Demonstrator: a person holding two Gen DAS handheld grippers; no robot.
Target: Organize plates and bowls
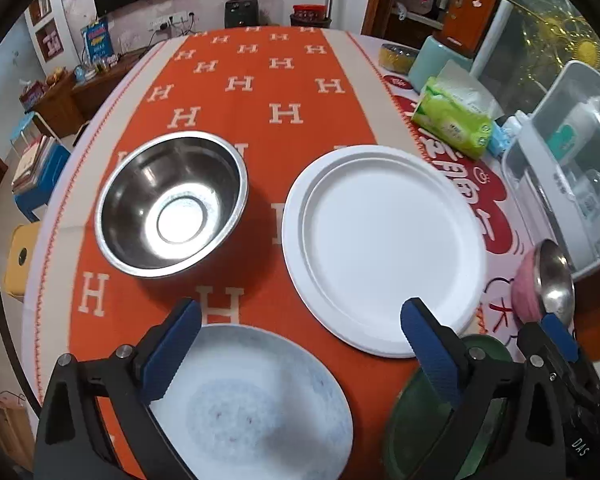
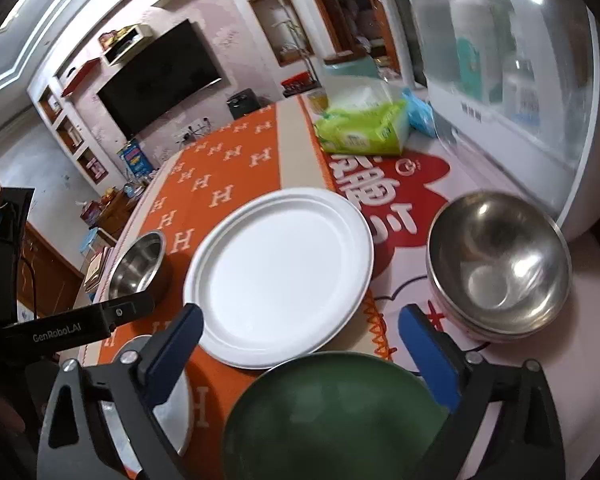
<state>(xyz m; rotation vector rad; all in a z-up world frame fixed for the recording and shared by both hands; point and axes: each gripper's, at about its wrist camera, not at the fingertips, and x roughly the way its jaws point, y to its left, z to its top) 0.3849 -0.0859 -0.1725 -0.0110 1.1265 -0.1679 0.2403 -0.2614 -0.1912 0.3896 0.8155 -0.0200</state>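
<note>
My left gripper (image 1: 298, 320) hangs open over the near part of the orange cloth, above the far rim of a pale speckled plate (image 1: 252, 404). Beyond it stand a steel bowl (image 1: 172, 204) on the left and a stack of white plates (image 1: 384, 248) on the right. My right gripper (image 2: 300, 328) is open just above the far rim of a dark green dish (image 2: 332, 412), its pads clear of it. The white plates (image 2: 284, 276) lie ahead of it, and stacked steel bowls (image 2: 496, 264) stand to its right.
A green tissue pack (image 1: 452, 124) and a white appliance with a clear lid (image 2: 512, 80) stand along the table's right side. The left gripper's black body (image 2: 60, 330) sits close beside the right one. The table edge (image 1: 48, 240) drops off to the left.
</note>
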